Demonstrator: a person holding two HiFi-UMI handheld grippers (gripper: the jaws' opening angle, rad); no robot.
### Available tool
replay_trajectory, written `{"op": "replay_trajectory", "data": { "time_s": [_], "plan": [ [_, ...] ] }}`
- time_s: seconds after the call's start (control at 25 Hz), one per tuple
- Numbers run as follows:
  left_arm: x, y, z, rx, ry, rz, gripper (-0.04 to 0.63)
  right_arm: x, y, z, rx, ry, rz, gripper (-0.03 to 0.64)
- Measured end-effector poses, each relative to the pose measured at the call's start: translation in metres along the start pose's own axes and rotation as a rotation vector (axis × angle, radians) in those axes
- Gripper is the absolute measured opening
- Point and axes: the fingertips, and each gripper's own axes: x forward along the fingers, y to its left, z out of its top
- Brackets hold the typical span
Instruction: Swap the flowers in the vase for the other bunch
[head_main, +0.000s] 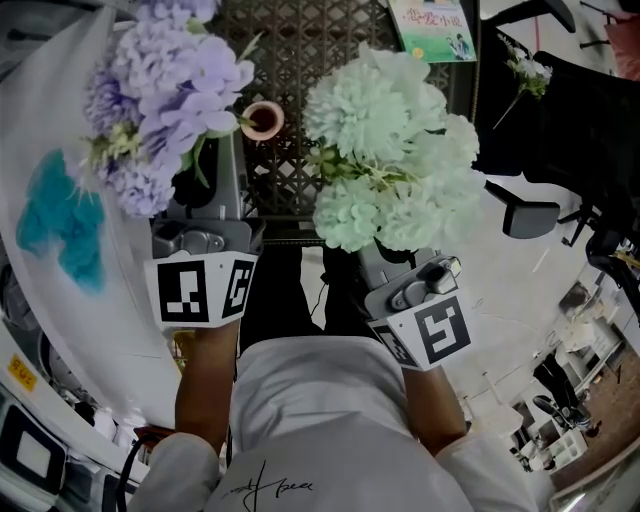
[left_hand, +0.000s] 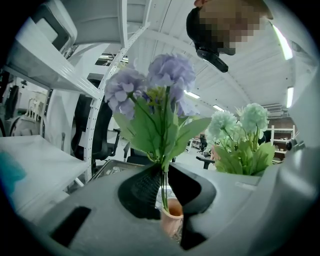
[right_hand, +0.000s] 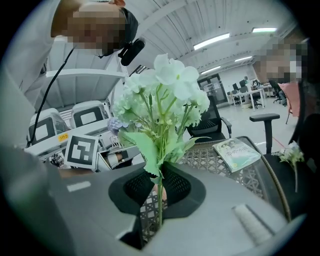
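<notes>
My left gripper is shut on the stems of a purple flower bunch, which stands upright over the jaws. My right gripper is shut on the stems of a pale green-white bunch; its thin stems pass between the black pads. A small pinkish vase stands on the dark lattice table between the two bunches, its mouth showing nothing inside. In the left gripper view the vase sits just beyond the purple stems' lower ends.
A green-covered book lies on the table's far side. A black office chair with a loose flower sprig stands at right. A white shelf unit is on the left. The person's torso fills the bottom of the head view.
</notes>
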Motion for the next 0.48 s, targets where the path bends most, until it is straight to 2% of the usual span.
{"op": "replay_trajectory", "data": {
  "time_s": [0.48],
  "plan": [
    [0.004, -0.0022, 0.0032, 0.019, -0.004, 0.018, 0.049, -0.0017, 0.0017, 0.001, 0.004, 0.013, 0.007, 0.046]
  ]
}}
